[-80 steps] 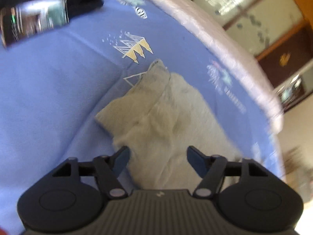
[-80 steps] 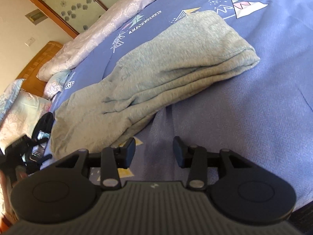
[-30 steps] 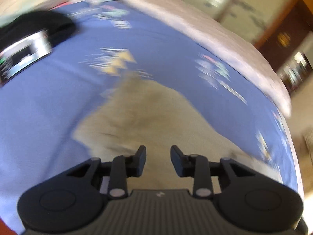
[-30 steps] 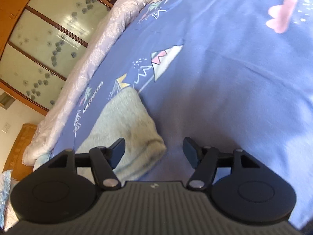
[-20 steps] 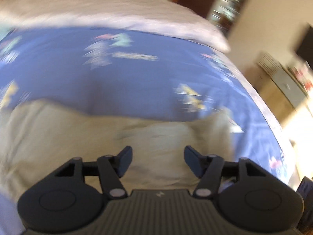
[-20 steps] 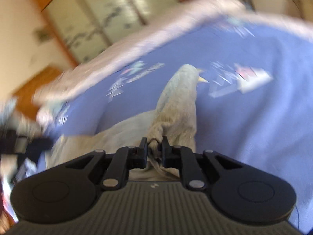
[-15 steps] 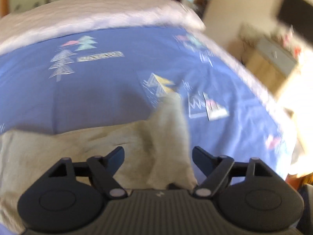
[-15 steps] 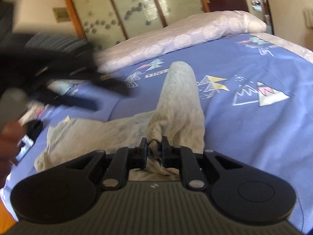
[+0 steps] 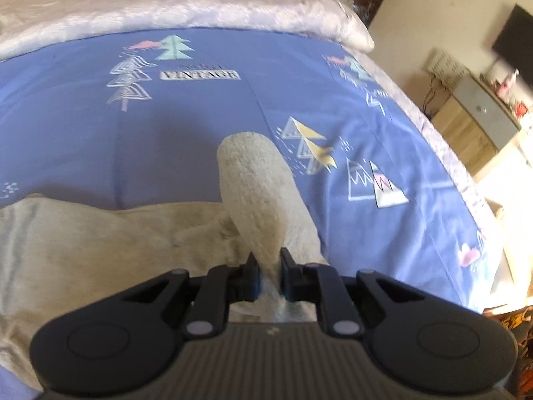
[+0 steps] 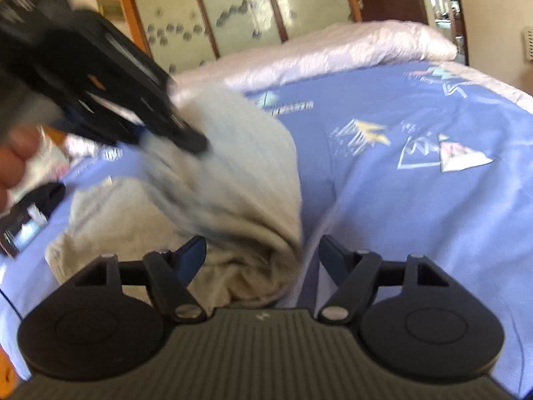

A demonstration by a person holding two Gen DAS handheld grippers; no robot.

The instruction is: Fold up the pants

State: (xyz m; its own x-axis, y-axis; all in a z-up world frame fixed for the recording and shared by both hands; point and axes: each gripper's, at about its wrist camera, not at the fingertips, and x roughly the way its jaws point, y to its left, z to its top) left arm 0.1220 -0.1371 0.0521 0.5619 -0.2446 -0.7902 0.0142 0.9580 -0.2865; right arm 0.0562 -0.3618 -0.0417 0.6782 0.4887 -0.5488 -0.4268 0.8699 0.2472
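Observation:
Grey-beige pants lie across a blue patterned bedsheet. My left gripper is shut on the end of the pants and holds it lifted off the bed. In the right wrist view the pants hang from the left gripper at upper left, which is blurred. My right gripper is open, with the pants' lower bunch between its fingers.
A pale quilted duvet runs along the far side of the bed. A black device lies on the sheet at the left. A wooden cabinet stands past the bed's right edge. Glass-panelled wardrobe doors are behind.
My left gripper swung to the pants' end and shut on it, lifting it. My right gripper, shut on the same end half a second ago, has opened and let go.

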